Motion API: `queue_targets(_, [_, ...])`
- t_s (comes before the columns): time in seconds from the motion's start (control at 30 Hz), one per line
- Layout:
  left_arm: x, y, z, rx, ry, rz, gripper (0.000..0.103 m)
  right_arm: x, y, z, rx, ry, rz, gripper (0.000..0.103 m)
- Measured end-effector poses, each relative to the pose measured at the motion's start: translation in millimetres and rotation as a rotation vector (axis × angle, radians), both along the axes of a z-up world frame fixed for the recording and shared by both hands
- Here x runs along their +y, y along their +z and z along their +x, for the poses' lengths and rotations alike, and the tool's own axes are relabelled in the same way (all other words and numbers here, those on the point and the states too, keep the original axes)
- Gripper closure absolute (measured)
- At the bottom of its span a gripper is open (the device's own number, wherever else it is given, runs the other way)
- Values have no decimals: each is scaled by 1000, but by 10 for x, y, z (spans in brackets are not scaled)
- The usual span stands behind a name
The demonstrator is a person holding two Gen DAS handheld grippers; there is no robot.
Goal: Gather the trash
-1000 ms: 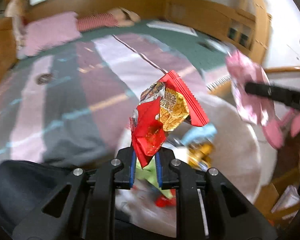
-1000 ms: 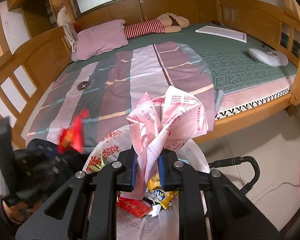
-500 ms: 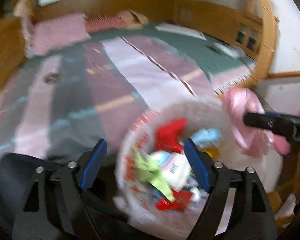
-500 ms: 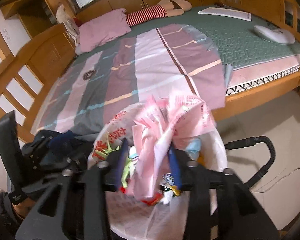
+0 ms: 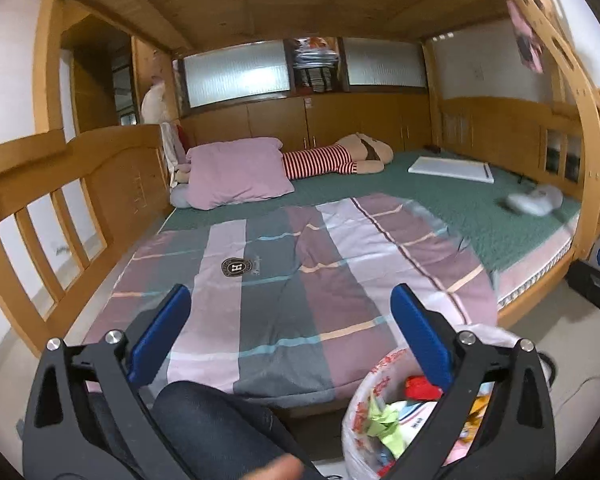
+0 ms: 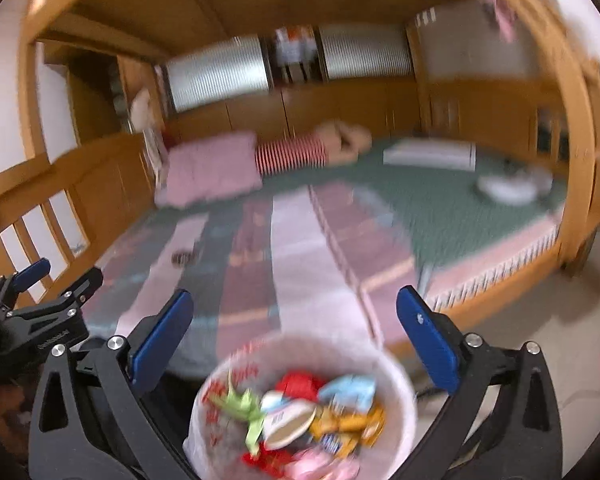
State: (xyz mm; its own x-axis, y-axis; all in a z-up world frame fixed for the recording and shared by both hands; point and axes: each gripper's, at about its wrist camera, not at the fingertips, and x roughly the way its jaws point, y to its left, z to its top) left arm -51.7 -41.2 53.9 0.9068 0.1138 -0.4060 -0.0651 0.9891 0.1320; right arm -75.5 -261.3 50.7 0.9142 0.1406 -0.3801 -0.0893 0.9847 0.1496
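A bin lined with a white, red-printed bag stands on the floor by the bed, low in both views. Inside lie a red wrapper, green paper, yellow wrappers and a crumpled pink bag. My left gripper is above and to the left of the bin, its jaws opening with nothing between them. Over the bin, my right gripper has its jaws opening too, with nothing between them. The left gripper also shows at the left edge of the right wrist view.
A wooden bunk bed fills the view, with a striped quilt, a pink pillow, a striped plush doll, a white board and a white object. A person's knee in dark trousers is low left.
Both grippers opened and let go: the red snack wrapper and the pink bag dropped into the bin. Both grippers then rose and tipped up toward the bed.
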Motion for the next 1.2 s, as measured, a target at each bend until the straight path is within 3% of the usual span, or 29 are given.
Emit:
queue_targets(0.23, [-2,210,-174,30,-22,-78,3,-15,104,43,71,11,18,3])
queue_targets(0.5, [-26,204,-184,40,-16,-73,3,115,61,29,87,5,-42,3])
queue_targets(1.2, [-30,174,-159,60,-25,-79,3,157,20,65,99,-6,-58,3])
